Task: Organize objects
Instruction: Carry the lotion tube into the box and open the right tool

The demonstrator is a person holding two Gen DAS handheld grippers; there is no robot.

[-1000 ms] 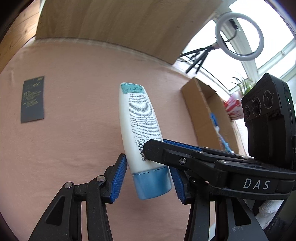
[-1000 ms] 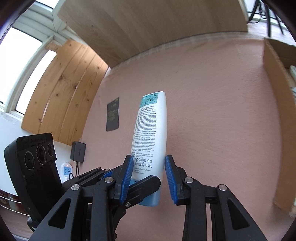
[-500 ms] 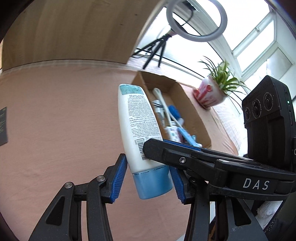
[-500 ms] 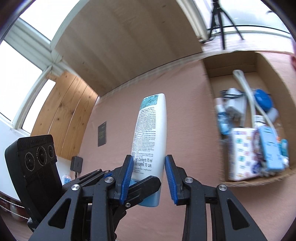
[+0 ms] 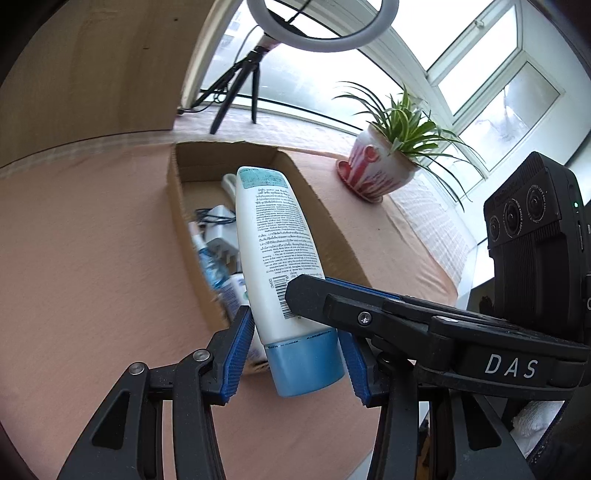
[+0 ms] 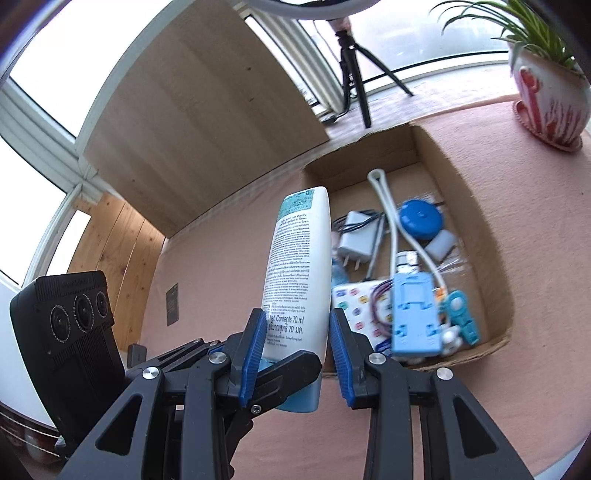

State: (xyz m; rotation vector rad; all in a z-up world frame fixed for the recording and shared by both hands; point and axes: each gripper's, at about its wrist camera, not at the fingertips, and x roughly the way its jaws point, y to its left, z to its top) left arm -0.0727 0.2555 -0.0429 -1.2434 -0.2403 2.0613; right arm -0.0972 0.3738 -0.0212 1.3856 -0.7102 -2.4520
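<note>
Left wrist view: I hold a bottle (image 5: 275, 254) over the pink table (image 5: 92, 258), by the cardboard box (image 5: 325, 218).

Both my left gripper (image 5: 295, 354) and right gripper (image 6: 297, 354) clamp its blue-capped lower end; it stands nearly upright, cap down, above the box's left edge, with a charger (image 6: 356, 236) and other clutter inside.

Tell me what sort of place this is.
Probably a room in a home, at a table by a window. A potted plant stands on the pink cloth near the panes, a ring light on a tripod sits on the sill, and a cardboard box holds household odds and ends.
</note>
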